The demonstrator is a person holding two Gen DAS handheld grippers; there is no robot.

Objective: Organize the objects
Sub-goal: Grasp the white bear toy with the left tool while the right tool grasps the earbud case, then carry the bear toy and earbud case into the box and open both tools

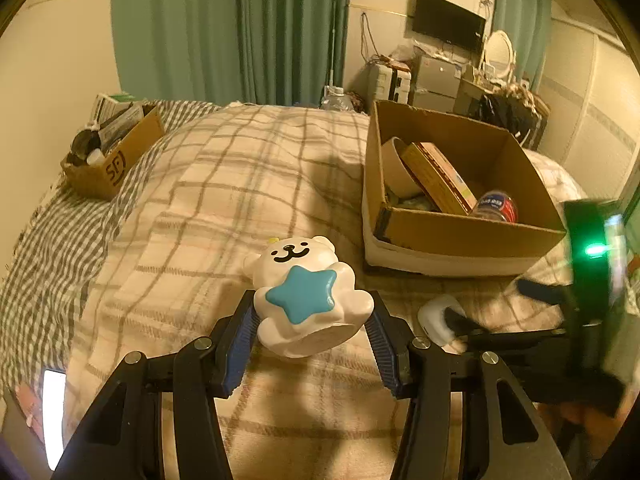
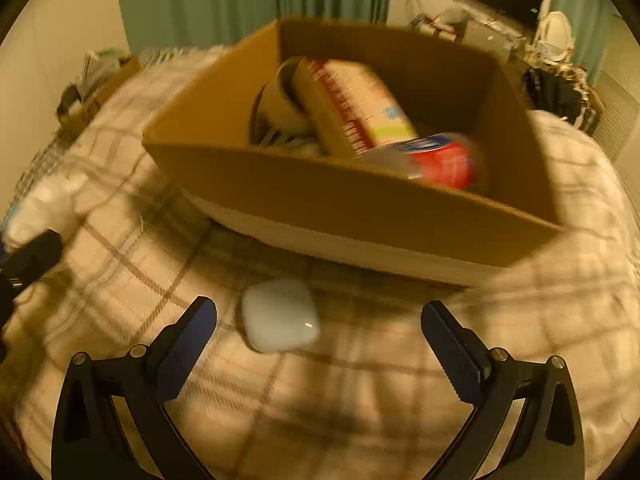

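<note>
My left gripper is shut on a white bear toy with a blue star on its belly, held just above the plaid blanket. My right gripper is open, its fingers either side of a small white earbud case lying on the blanket; the case also shows in the left wrist view. An open cardboard box stands at the right, also seen in the right wrist view. It holds a tape roll, a flat carton and a red-and-blue jar.
A smaller cardboard box full of items sits at the bed's far left. The plaid blanket covers the bed. Green curtains, a wall TV and a cluttered desk stand behind. The right wrist view is motion-blurred.
</note>
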